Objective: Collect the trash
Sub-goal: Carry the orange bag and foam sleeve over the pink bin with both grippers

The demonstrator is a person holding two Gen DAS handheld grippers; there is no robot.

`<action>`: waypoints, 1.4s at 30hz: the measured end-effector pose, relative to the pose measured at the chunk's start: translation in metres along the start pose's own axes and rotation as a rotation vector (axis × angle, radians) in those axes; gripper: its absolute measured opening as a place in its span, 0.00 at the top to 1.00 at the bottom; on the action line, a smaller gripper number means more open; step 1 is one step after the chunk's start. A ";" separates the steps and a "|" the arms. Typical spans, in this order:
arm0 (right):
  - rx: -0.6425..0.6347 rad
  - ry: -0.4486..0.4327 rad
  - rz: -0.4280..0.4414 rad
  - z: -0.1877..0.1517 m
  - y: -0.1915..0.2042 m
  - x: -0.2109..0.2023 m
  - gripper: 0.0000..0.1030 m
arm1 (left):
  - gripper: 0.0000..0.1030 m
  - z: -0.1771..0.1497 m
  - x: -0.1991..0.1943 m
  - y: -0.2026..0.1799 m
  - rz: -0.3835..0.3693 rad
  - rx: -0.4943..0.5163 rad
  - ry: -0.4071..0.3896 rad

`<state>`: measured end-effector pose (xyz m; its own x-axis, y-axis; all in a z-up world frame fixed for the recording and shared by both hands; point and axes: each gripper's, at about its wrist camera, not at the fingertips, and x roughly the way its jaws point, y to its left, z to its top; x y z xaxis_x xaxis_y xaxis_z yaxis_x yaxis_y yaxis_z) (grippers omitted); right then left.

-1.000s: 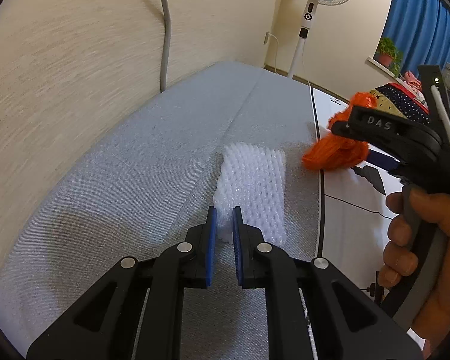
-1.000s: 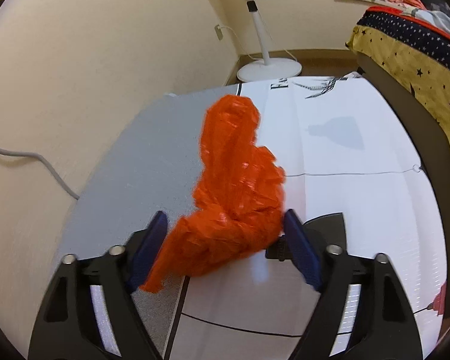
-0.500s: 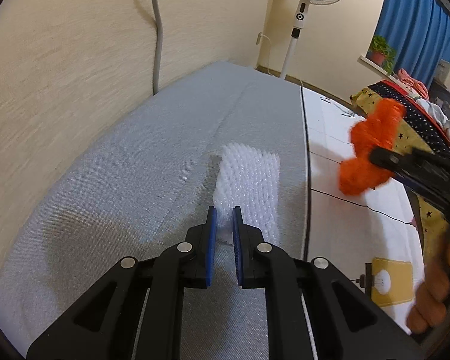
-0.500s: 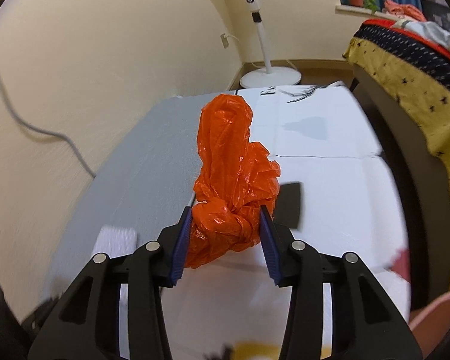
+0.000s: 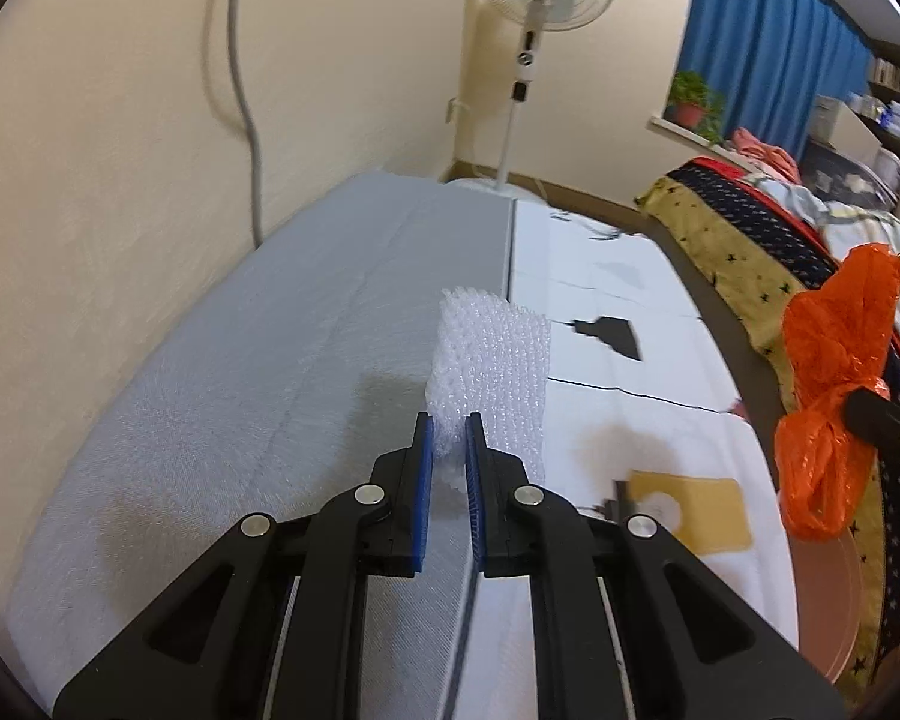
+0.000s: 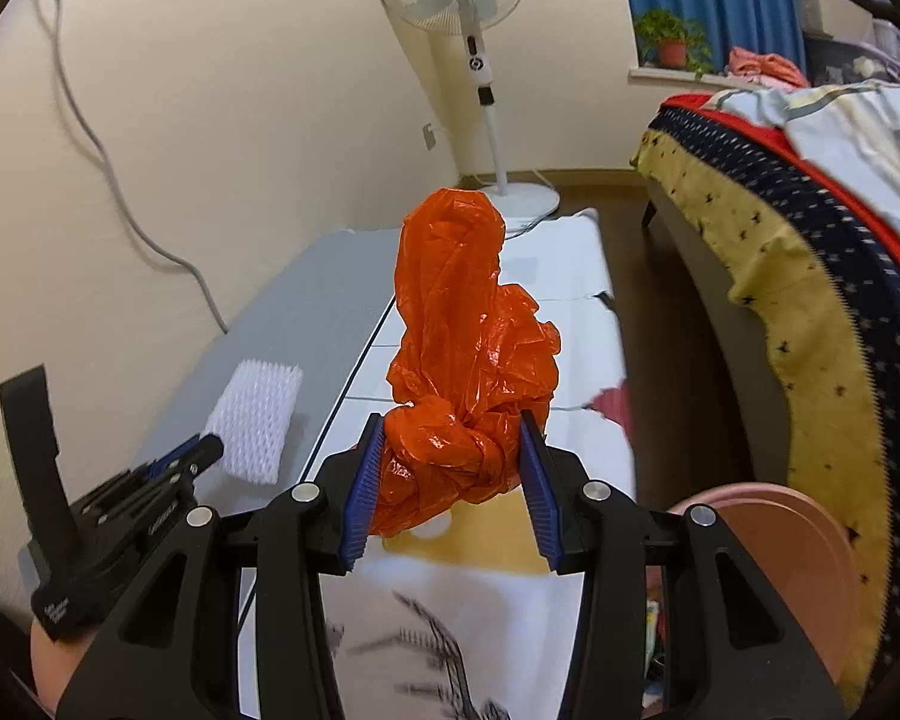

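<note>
So both hands are already loaded up here, which means the thing that matters now is where the drop-off sits relative to each one. The right gripper [image 6: 450, 474] has its blue pads pressed into the knotted bottom of the crumpled orange plastic bag [image 6: 468, 348], with the bag's long axis sticking straight up and away from the fingers, floppy end on top and a short tail hanging below the pads. The left gripper [image 5: 447, 480] is pinched nearly all the way together on one end of the white foam net sleeve [image 5: 492, 372], and that piece runs out forward from the fingertips, lifted off the grey mattress pad [image 5: 210, 408] rather than lying flat on it. From the left wrist view the orange bag hangs well off to the right, past the edge of the white printed sheet [image 5: 642, 396], next to the bed with the starry yellow cover [image 6: 810, 276]. There's a pink round container [image 6: 774, 546] low down on the right, just beside the right gripper, and my guess is that's the bin. If so, the right hand is clearly the nearer one and basically only has to swing the bag over the rim and let go, while the left has to cross over the sheet to get there.
</note>
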<state>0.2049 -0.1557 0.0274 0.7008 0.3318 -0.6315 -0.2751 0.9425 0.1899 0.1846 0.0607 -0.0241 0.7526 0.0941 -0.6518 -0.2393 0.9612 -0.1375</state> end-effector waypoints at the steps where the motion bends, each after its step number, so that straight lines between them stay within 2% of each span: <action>1: 0.001 -0.007 -0.003 -0.002 -0.001 -0.009 0.58 | 0.90 -0.001 -0.007 -0.004 -0.008 0.013 -0.009; 12: -0.006 -0.050 -0.037 -0.024 -0.011 -0.082 0.58 | 0.90 -0.008 -0.050 -0.021 -0.112 0.020 -0.047; 23: -0.001 -0.118 -0.078 -0.029 -0.026 -0.148 0.58 | 0.90 -0.014 -0.073 -0.036 -0.155 0.061 -0.083; 33: 0.045 -0.164 -0.120 -0.048 -0.047 -0.156 0.58 | 0.90 -0.022 -0.090 -0.044 -0.169 0.087 -0.090; 42: 0.087 -0.188 -0.151 -0.049 -0.061 -0.155 0.58 | 0.90 -0.029 -0.106 -0.072 -0.237 0.138 -0.070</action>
<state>0.0813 -0.2669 0.0770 0.8420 0.1813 -0.5081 -0.1060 0.9791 0.1736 0.1046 -0.0256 0.0332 0.8194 -0.1249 -0.5594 0.0312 0.9843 -0.1740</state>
